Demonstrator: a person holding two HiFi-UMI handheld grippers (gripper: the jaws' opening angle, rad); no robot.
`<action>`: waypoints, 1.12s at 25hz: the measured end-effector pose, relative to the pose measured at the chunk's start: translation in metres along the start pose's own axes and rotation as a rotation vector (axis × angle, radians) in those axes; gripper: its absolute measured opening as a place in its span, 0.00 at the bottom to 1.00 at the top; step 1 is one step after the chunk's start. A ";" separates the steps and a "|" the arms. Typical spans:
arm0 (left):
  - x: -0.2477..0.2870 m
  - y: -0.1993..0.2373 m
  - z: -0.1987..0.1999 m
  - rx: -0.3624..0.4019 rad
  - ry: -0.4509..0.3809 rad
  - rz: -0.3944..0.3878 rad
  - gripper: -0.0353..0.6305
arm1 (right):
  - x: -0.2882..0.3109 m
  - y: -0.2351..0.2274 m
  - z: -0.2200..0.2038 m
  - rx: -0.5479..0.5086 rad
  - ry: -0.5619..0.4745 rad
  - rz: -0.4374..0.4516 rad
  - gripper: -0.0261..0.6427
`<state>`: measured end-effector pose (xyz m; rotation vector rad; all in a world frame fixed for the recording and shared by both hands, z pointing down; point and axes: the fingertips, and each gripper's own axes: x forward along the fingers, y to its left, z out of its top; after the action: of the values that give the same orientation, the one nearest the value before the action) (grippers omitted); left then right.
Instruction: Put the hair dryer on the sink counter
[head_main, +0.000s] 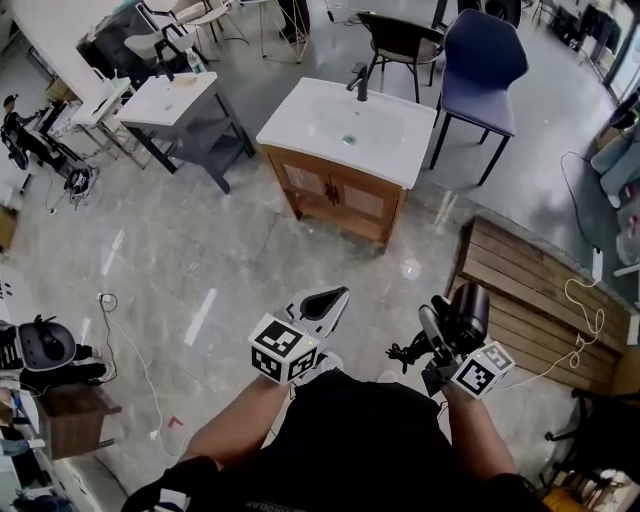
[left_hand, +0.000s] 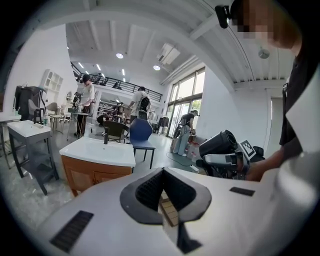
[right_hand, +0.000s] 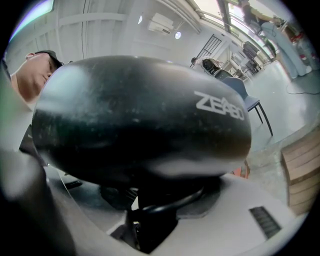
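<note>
The black hair dryer (head_main: 466, 308) is held by its handle in my right gripper (head_main: 437, 345), low at the right of the head view. In the right gripper view its barrel (right_hand: 140, 120) fills the picture above the right gripper (right_hand: 145, 212), whose jaws clamp the handle and cord. My left gripper (head_main: 326, 299) is shut and holds nothing; the left gripper view shows its jaws (left_hand: 163, 200) meeting at a point, with the hair dryer (left_hand: 219, 144) off to the right. The white sink counter (head_main: 300, 118) on a wooden cabinet stands some way ahead across the floor, seen also in the left gripper view (left_hand: 95, 150).
A black faucet (head_main: 358, 82) rises at the counter's back. Behind it stand a blue chair (head_main: 482, 62) and a black chair (head_main: 400, 40). A grey stand with another basin (head_main: 180, 100) is at the left. A slatted wooden platform (head_main: 530, 290) lies at the right. Cables trail on the floor.
</note>
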<state>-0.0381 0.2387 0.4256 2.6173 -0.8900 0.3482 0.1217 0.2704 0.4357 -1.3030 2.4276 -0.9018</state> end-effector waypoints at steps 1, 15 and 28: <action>-0.002 0.009 -0.001 -0.004 0.002 -0.001 0.05 | 0.007 0.002 -0.001 -0.002 -0.003 -0.001 0.30; -0.052 0.090 -0.024 -0.062 0.004 0.017 0.05 | 0.078 0.030 -0.027 0.005 0.021 -0.035 0.30; -0.025 0.132 -0.010 -0.050 0.019 0.038 0.05 | 0.136 -0.007 -0.005 0.014 0.017 -0.006 0.30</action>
<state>-0.1410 0.1589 0.4584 2.5501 -0.9317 0.3554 0.0460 0.1583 0.4544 -1.3035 2.4269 -0.9332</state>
